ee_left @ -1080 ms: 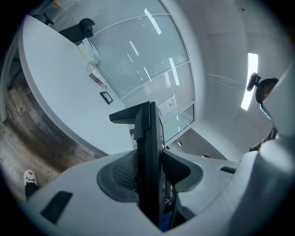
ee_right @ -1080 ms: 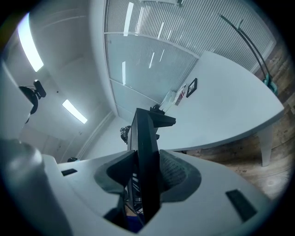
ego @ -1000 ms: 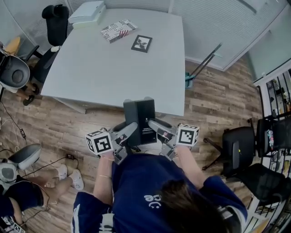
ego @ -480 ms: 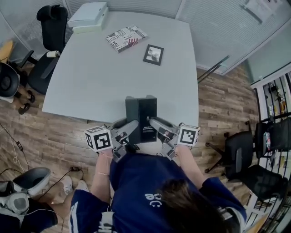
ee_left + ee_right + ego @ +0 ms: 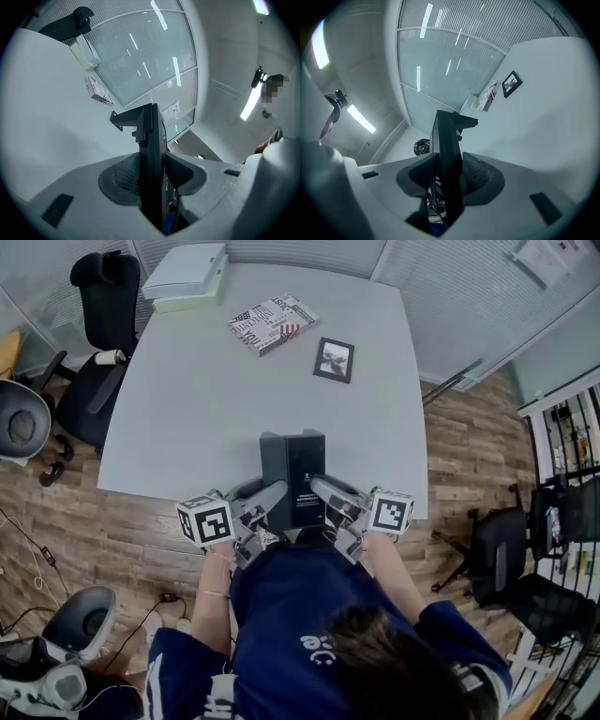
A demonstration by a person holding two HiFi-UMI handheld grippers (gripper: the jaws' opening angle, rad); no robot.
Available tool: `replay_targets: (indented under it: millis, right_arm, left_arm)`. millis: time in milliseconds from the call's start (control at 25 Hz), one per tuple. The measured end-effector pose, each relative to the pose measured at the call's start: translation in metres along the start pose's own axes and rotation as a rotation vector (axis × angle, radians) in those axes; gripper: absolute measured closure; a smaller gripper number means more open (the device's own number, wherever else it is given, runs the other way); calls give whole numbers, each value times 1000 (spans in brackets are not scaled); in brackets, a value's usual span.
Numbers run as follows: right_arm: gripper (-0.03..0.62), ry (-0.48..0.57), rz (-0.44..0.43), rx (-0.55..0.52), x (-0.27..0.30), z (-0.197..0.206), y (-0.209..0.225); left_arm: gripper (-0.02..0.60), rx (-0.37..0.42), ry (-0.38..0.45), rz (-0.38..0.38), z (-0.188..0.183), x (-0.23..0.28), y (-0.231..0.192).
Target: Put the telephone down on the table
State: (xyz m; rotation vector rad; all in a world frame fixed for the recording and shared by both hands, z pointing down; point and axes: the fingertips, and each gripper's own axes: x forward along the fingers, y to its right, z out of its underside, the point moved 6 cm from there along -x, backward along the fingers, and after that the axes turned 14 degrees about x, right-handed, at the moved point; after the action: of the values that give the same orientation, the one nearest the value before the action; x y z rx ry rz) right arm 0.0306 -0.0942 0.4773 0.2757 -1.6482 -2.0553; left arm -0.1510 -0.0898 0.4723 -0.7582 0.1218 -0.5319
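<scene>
1. The person is standing right at the near edge of the white table (image 5: 206,418). Both elbows are tucked in by the body, and the left forearm (image 5: 212,606) and right forearm (image 5: 398,579) reach forward, each with a gripper at the end.
2. The left gripper (image 5: 269,502) comes in from the left with its jaws slanting inward and up toward the middle. Its marker cube (image 5: 206,522) sits on the outer side, just above the wrist.
3. The right gripper (image 5: 324,493) is pretty much a mirror of that, jaws slanting in from the right and its marker cube (image 5: 390,512) out on the far side. The two are about level with each other.
4. Between them is the telephone (image 5: 292,474), a black slab standing upright, with one gripper clamped on each side edge.
5. In the left gripper view the pads (image 5: 123,177) squeeze the thin black edge with no gap showing. The right gripper view shows the same thing, with its pads (image 5: 477,174) tight on the other edge.
6. The phone is over the table's near edge, with its lower part about where the edge runs. I honestly can't tell if the base is touching the tabletop.
7. Further back on the table are a magazine (image 5: 273,323), a small picture frame (image 5: 334,360) and a white box (image 5: 186,273) at the far corner, all well apart from the phone.
</scene>
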Motion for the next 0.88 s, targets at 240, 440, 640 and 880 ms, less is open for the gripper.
replay_targets:
  millis: [240,440,640,880]
  right_arm:
    - [418,-26,-25,-40,4,-4,-2]
    - [418,-57,-12,2,50,-64,4]
    - [416,-87,-2,-7,66,-90,10]
    - [416,-87,-47,29,91,-112,15]
  left_arm:
    - [417,17,29,-11,0,-1,1]
    - [417,-11,27,-48,-51,23,-42]
    - [417,-21,46,-69,-69,34,-58]
    - [417,-20,22,-82,-85,47,-86]
